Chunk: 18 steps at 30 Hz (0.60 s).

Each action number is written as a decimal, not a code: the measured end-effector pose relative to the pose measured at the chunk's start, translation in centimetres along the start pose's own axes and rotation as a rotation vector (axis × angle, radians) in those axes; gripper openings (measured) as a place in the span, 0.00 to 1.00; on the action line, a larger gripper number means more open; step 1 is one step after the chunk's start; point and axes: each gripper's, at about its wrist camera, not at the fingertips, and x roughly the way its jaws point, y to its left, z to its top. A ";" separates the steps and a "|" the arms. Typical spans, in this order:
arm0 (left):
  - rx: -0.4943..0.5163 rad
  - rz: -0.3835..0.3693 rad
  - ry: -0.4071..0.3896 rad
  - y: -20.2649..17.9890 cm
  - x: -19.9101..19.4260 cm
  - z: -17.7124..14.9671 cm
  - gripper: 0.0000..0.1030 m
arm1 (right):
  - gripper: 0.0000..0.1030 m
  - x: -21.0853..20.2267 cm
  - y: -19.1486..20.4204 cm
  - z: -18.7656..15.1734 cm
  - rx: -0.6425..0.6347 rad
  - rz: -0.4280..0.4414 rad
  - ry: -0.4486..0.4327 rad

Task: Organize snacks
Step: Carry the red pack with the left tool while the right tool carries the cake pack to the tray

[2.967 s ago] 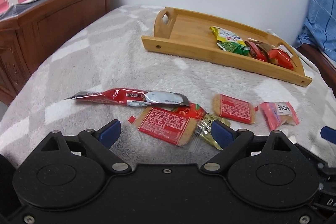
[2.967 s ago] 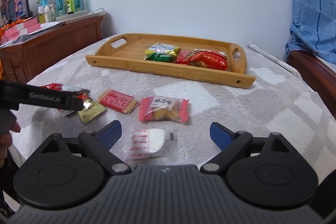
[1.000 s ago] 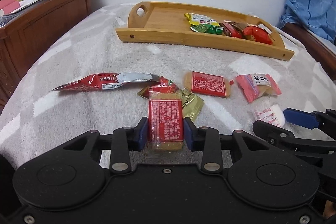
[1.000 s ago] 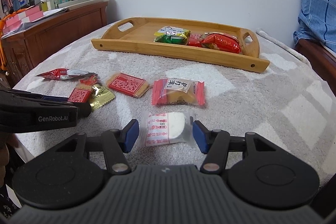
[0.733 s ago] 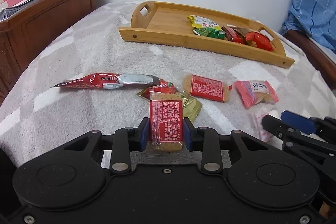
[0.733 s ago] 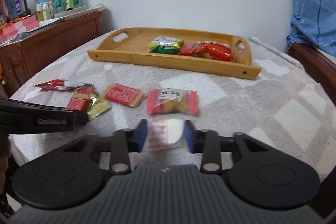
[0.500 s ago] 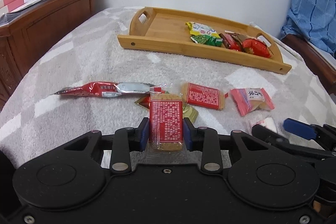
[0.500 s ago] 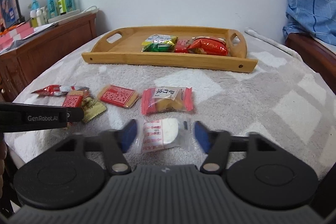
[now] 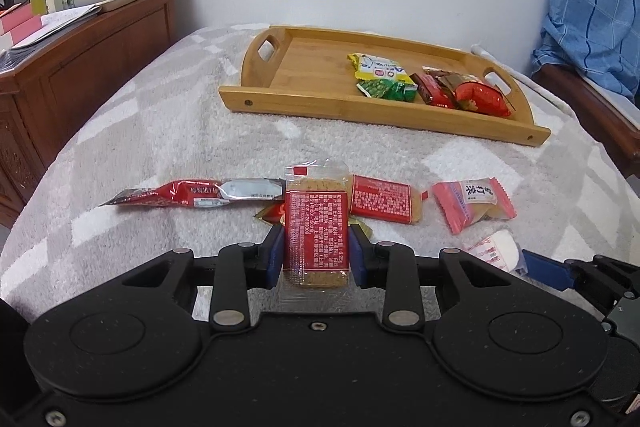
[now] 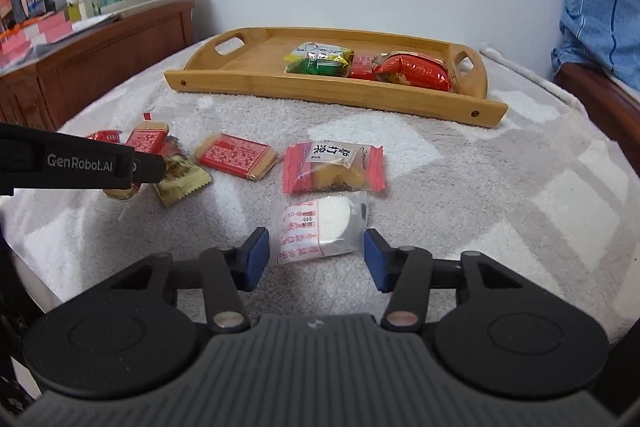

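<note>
Left gripper [image 9: 316,255]: clamped on upright red biscuit packet [image 9: 316,227]. Right gripper [image 10: 316,255]: jaws just closing, flanking white wafer packet [image 10: 320,227] without touching it, on the blanket [image 10: 500,227] near its front edge. Wooden tray [image 10: 320,95]: far side.
</note>
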 end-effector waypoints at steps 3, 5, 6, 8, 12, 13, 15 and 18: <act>-0.004 -0.002 0.001 0.0 -0.1 0.5 0.30 | 0.47 -0.6 -0.4 0.2 0.021 0.009 -0.033; -0.001 -0.007 -0.006 -0.1 -0.3 0.9 0.30 | 0.47 -0.9 -0.6 0.5 0.024 0.003 -0.055; 0.002 -0.006 -0.009 -0.2 -0.3 1.2 0.30 | 0.46 -1.0 -0.8 0.6 0.028 -0.001 -0.061; 0.007 -0.005 -0.015 -0.3 -0.4 1.7 0.30 | 0.46 -1.1 -1.1 0.8 0.044 -0.002 -0.065; 0.014 -0.023 -0.013 -0.4 -0.3 3.2 0.30 | 0.46 -1.5 -2.1 1.7 0.072 -0.004 -0.093; 0.020 -0.032 -0.009 -0.5 -0.1 3.7 0.30 | 0.47 -1.6 -2.4 2.1 0.075 -0.006 -0.101; 0.031 -0.047 -0.009 -0.7 0.1 4.8 0.30 | 0.47 -1.5 -3.2 3.1 0.086 -0.010 -0.112; 0.041 -0.063 -0.016 -1.0 0.6 6.9 0.30 | 0.47 -0.9 -4.7 4.9 0.121 -0.020 -0.117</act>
